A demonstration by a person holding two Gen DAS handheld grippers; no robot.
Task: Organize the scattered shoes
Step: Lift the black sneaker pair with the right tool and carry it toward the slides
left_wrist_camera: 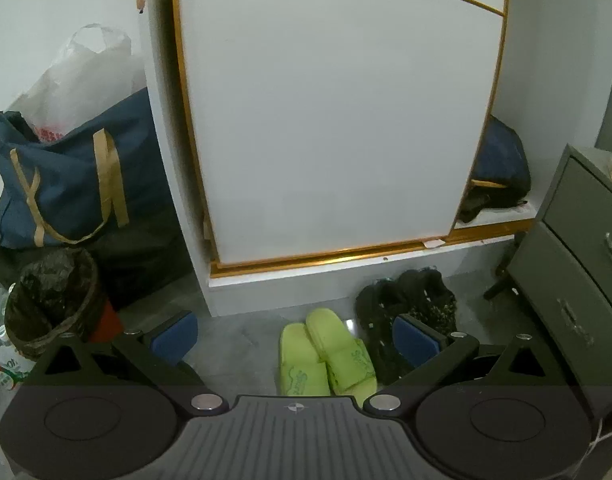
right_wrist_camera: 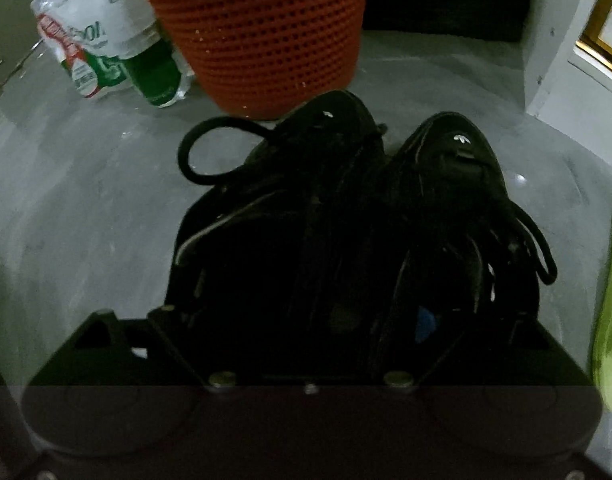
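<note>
My left gripper (left_wrist_camera: 295, 336) hangs above the floor (left_wrist_camera: 233, 344), its jaws spread wide with nothing between them. Beyond them the green slippers (left_wrist_camera: 326, 354) lie side by side near the wardrobe (left_wrist_camera: 330, 120) base, with black shoes (left_wrist_camera: 406, 312) just beside them. My right gripper (right_wrist_camera: 306, 320) is down among the black sneakers (right_wrist_camera: 346, 216), which sit together before the red basket (right_wrist_camera: 261, 36); I cannot tell whether its jaws are clenched.

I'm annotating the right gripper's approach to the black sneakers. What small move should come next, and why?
Probably ease the right gripper back slightly: the black sneakers crowd its fingers, hiding any grip, and already sit paired in front of the orange basket.
</note>
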